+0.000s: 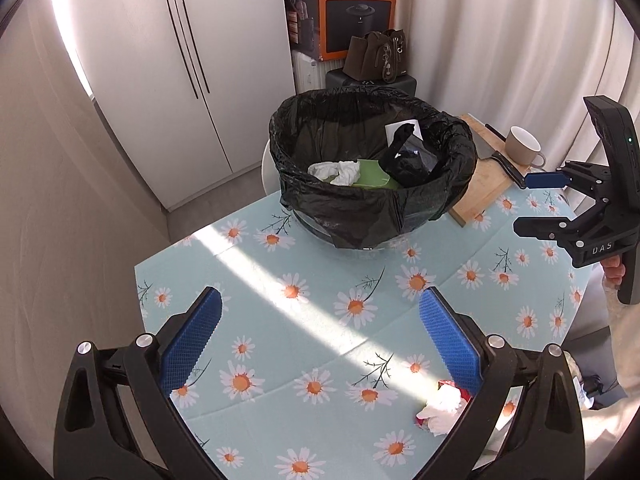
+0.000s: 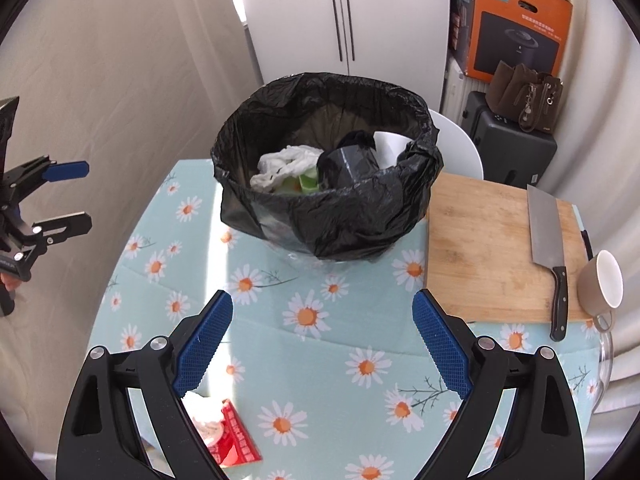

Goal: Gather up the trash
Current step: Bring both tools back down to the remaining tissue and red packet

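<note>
- Ahead of both pairs of fingers, on the daisy-print tablecloth [image 1: 320,320], stands the bin [image 1: 372,168] lined with a black bag; inside it lie white crumpled tissue [image 1: 336,172], a green piece and a black wad.
- The left gripper [image 1: 320,312] has its blue-padded fingers [image 1: 192,336] spread wide with nothing between them; only tablecloth shows in the gap.
- Just beside the left gripper's right finger, near its base, lies a crumpled white tissue with a red wrapper [image 1: 440,408], partly hidden behind that finger.
- The right gripper [image 2: 322,316] is likewise wide open and holds nothing; its fingers [image 2: 440,344] frame bare cloth in front of the bin.
- In the right wrist view that same red and white trash lies by the base of the gripper's left finger, partly under it, apart from the pads.
- Right of the right gripper's right finger sits a wooden cutting board [image 2: 480,248] carrying a cleaver [image 2: 546,236], with a beige cup [image 2: 600,284] on its side at the board's far right edge.
- Beyond the bin stand a white fridge [image 2: 340,12] and an orange Philips box [image 2: 516,20].
</note>
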